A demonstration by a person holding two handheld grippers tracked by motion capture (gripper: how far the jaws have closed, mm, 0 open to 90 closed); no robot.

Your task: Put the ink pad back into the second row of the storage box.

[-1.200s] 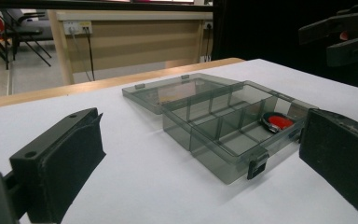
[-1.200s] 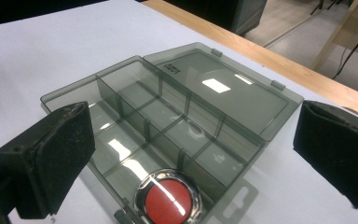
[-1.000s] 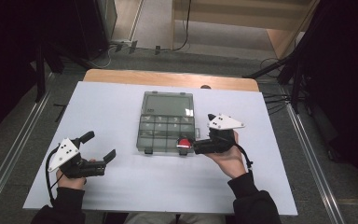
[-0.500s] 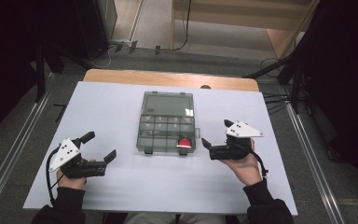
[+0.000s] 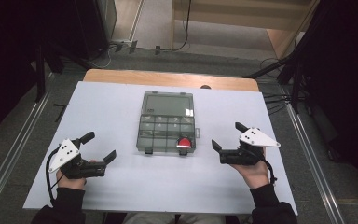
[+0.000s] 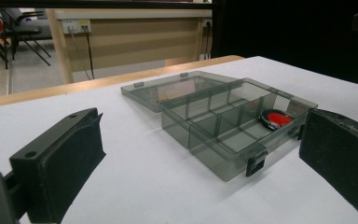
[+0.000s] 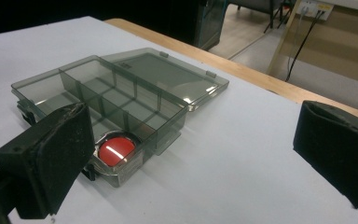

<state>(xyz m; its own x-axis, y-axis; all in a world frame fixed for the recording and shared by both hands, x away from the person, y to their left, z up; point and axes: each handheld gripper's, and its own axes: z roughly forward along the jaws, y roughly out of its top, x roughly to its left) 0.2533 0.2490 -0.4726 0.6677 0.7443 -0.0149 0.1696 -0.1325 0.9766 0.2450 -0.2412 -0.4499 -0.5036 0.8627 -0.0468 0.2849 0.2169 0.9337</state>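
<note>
While both grippers rest on the white table (image 5: 121, 196), the box (image 5: 168, 135) sits open at the centre of the high view, lid folded back toward the top of the frame. Left gripper (image 5: 101, 148), lower left of that view, jaws wide apart and empty, pointing toward the box! Right gripper (image 5: 227, 136), lower right, jaws just as wide, nothing between them, just beside the box's near right corner. And there's the red disc (image 5: 184, 143), lying in the box's front right compartment. From the right gripper view it glows at lower left (image 7: 116, 149), close behind the left-hand jaw. From the left gripper view it shows at centre right (image 6: 278, 118), inside the far corner compartment of the box (image 6: 233, 135).
</note>
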